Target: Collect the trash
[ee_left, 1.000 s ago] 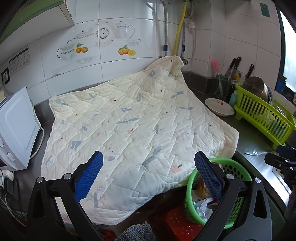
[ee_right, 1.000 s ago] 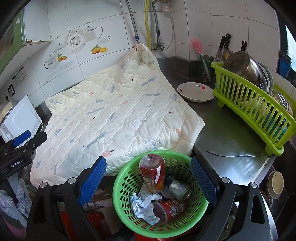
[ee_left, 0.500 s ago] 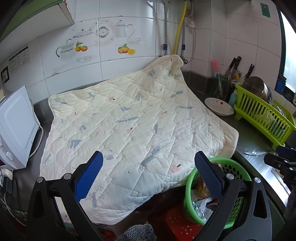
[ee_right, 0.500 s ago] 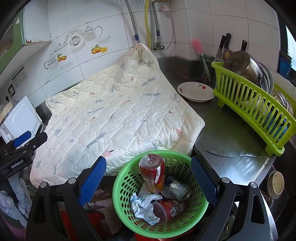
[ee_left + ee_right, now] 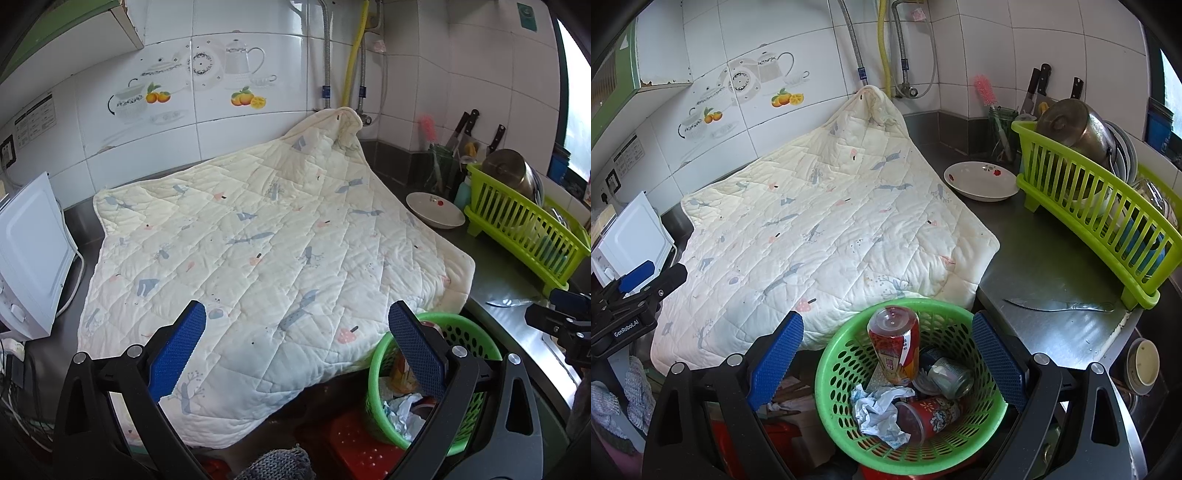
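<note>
Trash is all in the green basket (image 5: 837,373), looks like the job's basically done

Basket sits just below the quilt's (image 5: 820,221) front edge, so stuff drops straight in: red bottle (image 5: 895,341), crumpled paper (image 5: 881,411). Right gripper (image 5: 886,360) hovers over it spread wide, empty; left gripper (image 5: 295,350) over the quilt, same.
</note>
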A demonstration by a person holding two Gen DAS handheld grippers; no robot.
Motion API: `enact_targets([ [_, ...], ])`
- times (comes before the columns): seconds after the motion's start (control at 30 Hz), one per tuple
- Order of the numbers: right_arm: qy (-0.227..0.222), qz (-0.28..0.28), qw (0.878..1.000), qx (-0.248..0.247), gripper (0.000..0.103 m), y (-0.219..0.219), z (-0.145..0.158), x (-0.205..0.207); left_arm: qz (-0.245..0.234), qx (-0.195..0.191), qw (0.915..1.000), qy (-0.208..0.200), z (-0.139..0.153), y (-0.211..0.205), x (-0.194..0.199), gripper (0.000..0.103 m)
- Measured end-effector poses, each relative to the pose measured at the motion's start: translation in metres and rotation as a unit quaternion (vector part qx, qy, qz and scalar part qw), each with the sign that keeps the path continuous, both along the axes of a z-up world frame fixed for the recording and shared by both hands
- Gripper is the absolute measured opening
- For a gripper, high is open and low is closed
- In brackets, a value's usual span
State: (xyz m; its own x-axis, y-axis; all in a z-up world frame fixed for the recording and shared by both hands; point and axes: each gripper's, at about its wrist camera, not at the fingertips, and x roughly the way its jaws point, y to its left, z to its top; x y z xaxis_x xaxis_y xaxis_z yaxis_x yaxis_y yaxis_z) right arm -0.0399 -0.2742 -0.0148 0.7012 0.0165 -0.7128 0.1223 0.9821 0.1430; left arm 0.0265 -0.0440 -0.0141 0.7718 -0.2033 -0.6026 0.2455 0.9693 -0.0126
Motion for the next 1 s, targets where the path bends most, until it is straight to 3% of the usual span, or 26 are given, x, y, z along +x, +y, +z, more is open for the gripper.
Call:
enact_targets([
  [1.0,-0.004,-0.009,1.000,0.006,0.089,-0.0026,-0.0015,-0.0004,0.001,-0.004,1.0000,0.001,-0.0022,-0.0019,0.0037,0.098],
])
